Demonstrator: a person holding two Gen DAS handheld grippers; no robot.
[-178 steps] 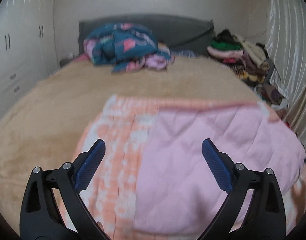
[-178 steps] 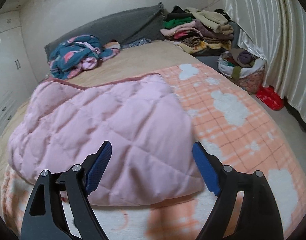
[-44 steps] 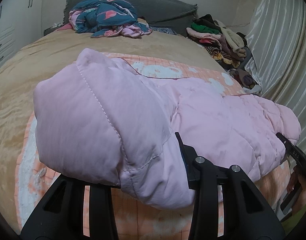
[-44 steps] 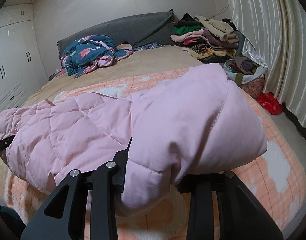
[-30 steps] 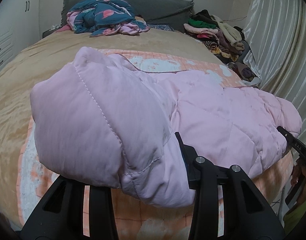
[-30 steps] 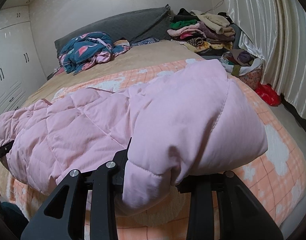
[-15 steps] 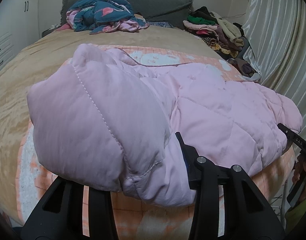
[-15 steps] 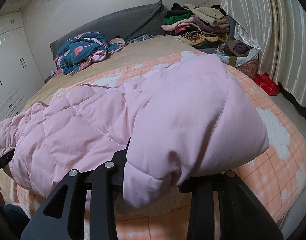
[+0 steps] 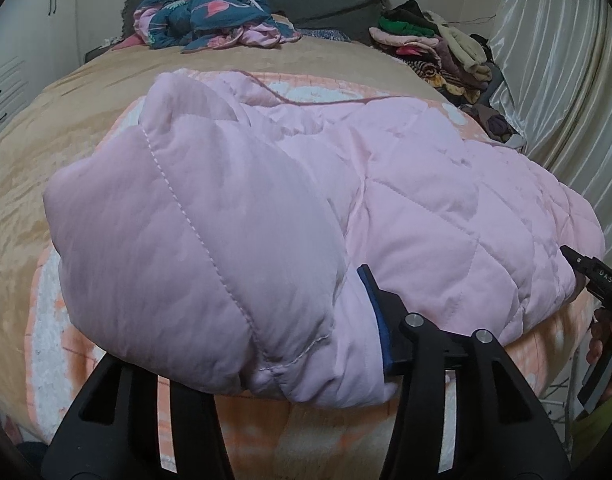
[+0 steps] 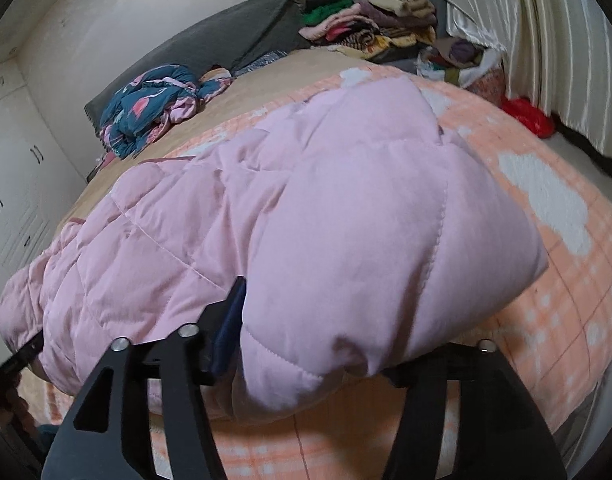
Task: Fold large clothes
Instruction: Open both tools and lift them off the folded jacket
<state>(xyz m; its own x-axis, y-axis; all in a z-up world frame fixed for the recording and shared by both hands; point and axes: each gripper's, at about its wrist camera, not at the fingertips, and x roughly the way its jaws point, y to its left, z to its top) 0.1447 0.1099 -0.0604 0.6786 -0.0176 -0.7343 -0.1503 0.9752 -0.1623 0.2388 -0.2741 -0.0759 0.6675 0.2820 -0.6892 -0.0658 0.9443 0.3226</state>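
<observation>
We are loosening both the left gripper point(image 9: 266, 364) and right gripper point(image 10: 330, 344), their fingers opening around the pink quilted coat's point(image 9: 386, 200) ends; it is lying lengthwise along the bed's point(image 9: 46, 120) near edge.

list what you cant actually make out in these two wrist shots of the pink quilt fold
- Left wrist view: the left gripper has one finger buried under the pink quilt; jaws opening, contact unclear.
- Right wrist view: the right gripper is also opening, its far finger covered by the quilt.
- Both views: the orange checked blanket under the fold is hidden.
- Left wrist view: the person's hand is cut off by the frame edge.
</observation>
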